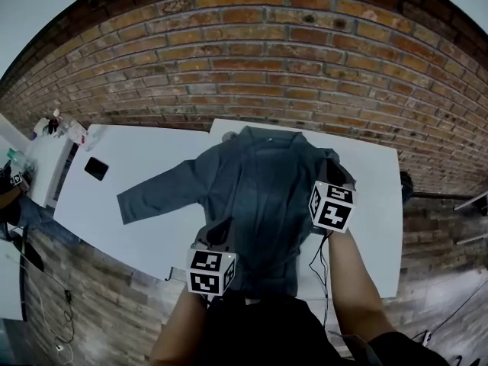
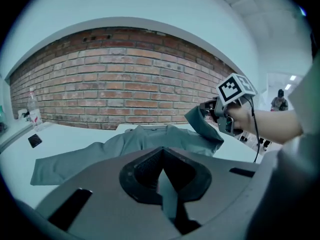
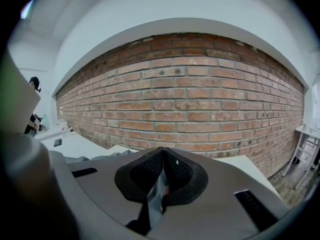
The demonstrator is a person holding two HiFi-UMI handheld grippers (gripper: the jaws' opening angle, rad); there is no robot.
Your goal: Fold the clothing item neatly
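Shirt [image 1: 259, 197] — grey-blue, spread on table [image 1: 152, 158], one sleeve [image 1: 156, 189] outstretched — clamped in left hand-held gripper [image 2: 164, 181] and right hand-held gripper [image 3: 159, 181].

Shirt [image 1: 259, 189] lies on the table [image 1: 145, 227], wall [image 1: 267, 52] behind, a small flat object [image 1: 96, 168] left

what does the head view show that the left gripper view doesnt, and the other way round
Only the head view: the whole outline of the grey jacket spread on the white table, and the person's forearms.
Only the left gripper view: the left gripper with its jaws shut on a strip of the jacket's fabric, and a person far off.
Both: the brick wall, the small black item on the table, and the right gripper holding up a jacket edge.
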